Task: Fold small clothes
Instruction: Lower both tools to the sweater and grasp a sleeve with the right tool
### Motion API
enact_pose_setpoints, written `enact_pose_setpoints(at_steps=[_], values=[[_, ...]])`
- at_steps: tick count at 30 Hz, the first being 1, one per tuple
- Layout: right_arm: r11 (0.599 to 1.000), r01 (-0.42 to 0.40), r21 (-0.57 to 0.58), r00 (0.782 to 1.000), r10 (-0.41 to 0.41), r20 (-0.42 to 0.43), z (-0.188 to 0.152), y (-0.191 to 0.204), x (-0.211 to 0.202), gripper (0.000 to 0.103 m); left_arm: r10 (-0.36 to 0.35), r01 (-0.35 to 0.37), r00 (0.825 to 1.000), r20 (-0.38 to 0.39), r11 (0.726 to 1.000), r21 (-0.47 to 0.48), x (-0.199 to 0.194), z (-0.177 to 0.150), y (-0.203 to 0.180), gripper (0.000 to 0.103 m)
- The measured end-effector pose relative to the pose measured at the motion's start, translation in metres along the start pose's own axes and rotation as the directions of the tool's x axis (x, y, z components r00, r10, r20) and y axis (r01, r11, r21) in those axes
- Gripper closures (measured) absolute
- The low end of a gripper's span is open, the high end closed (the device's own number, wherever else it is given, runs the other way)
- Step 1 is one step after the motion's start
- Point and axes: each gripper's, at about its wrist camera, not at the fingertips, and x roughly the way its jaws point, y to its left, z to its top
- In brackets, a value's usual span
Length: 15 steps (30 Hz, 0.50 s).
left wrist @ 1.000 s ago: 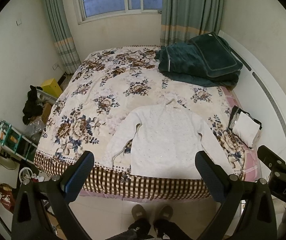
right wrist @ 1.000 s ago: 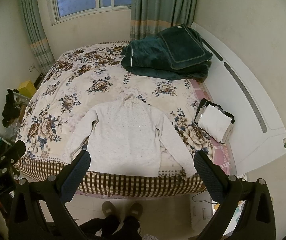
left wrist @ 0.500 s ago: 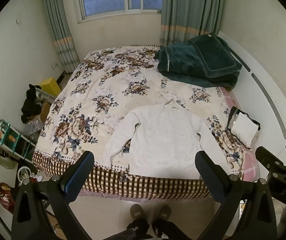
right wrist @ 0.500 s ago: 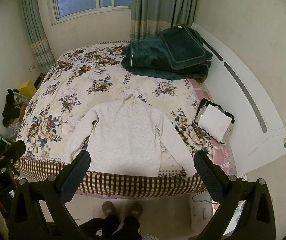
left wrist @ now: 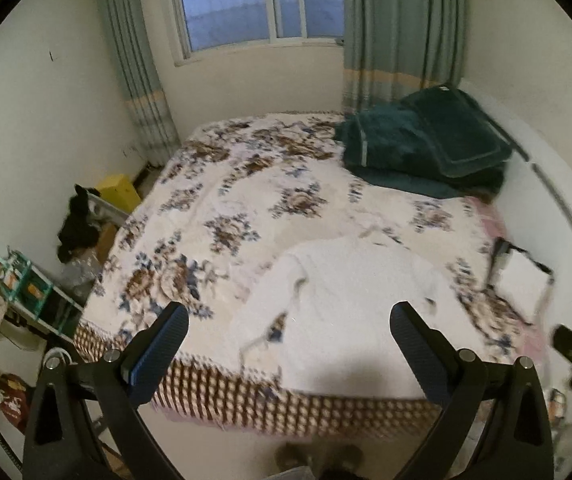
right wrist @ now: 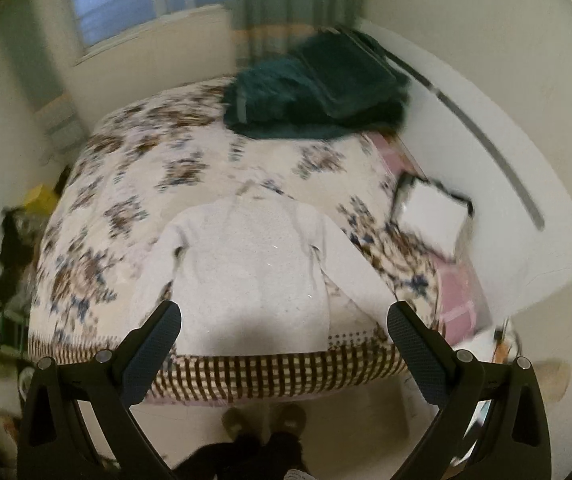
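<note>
A small white long-sleeved sweater (left wrist: 350, 304) (right wrist: 246, 276) lies flat on the floral bedspread (left wrist: 222, 216) (right wrist: 134, 184), hem near the bed's front edge, both sleeves spread outward. My left gripper (left wrist: 289, 320) hangs open above and in front of the hem, nothing between its fingers. My right gripper (right wrist: 284, 316) is open too, held over the hem from the front. Both views are motion-blurred.
A folded dark green blanket (left wrist: 422, 152) (right wrist: 314, 92) sits at the bed's far right. A white bag with black trim (left wrist: 522, 276) (right wrist: 434, 216) rests by the white headboard (right wrist: 486, 160). Clutter and shelves (left wrist: 26, 292) stand on the floor at left. A person's shoes (right wrist: 264, 420) stand before the bed.
Both grippers have swung and moved closer to the bed, so the sweater looks larger and the views are blurred. The sweater itself has not moved; both grippers stay open.
</note>
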Motion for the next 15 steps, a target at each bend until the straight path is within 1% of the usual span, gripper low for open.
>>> enact_pose_setpoints(at_steps=[1, 3, 6, 8, 9, 10, 12, 14, 15], values=[[0.999, 0.009, 0.044, 1.000, -0.008, -0.011, -0.001, -0.010, 0.019, 0.000, 0.019, -0.019, 1.000, 0.004, 1.000, 0.006, 0.016, 0.000, 0.000, 0.000], [0.989, 0.051, 0.138, 0.998, -0.046, -0.041, -0.005, -0.037, 0.064, 0.000, 0.038, -0.037, 0.999, -0.023, 0.999, 0.023, 0.058, -0.003, -0.007, 0.000], [0.954, 0.144, 0.261, 0.987, -0.119, -0.107, -0.013, -0.084, 0.130, 0.000, 0.046, -0.044, 0.996, -0.076, 0.999, 0.032, 0.113, -0.009, -0.014, 0.000], [0.923, 0.207, 0.323, 0.972, -0.157, -0.175, -0.021, -0.121, 0.178, 0.000, 0.070, -0.065, 0.992, -0.102, 0.997, 0.052, 0.154, -0.015, -0.026, 0.000], [0.907, 0.229, 0.354, 0.963, -0.157, -0.219, -0.026, -0.140, 0.203, 0.000, 0.074, -0.068, 0.991, -0.109, 0.996, 0.060, 0.170, -0.019, -0.032, 0.000], [0.894, 0.234, 0.381, 0.959, -0.148, -0.243, -0.031, -0.162, 0.226, 0.000, 0.085, -0.078, 0.990, -0.116, 0.995, 0.065, 0.188, -0.023, -0.038, 0.000], [0.858, 0.259, 0.443, 0.943, -0.125, -0.309, -0.044, -0.204, 0.273, 0.000, 0.111, -0.100, 0.981, -0.159, 0.992, 0.071, 0.227, -0.030, -0.052, 0.000], [0.809, 0.268, 0.523, 0.929, -0.073, -0.363, -0.061, -0.250, 0.324, 0.000, 0.133, -0.120, 0.972, -0.195, 0.990, 0.075, 0.266, -0.039, -0.068, 0.000], [0.781, 0.287, 0.554, 0.917, -0.055, -0.396, -0.070, -0.267, 0.347, 0.000, 0.137, -0.124, 0.968, -0.208, 0.989, 0.078, 0.286, -0.045, -0.077, 0.000]])
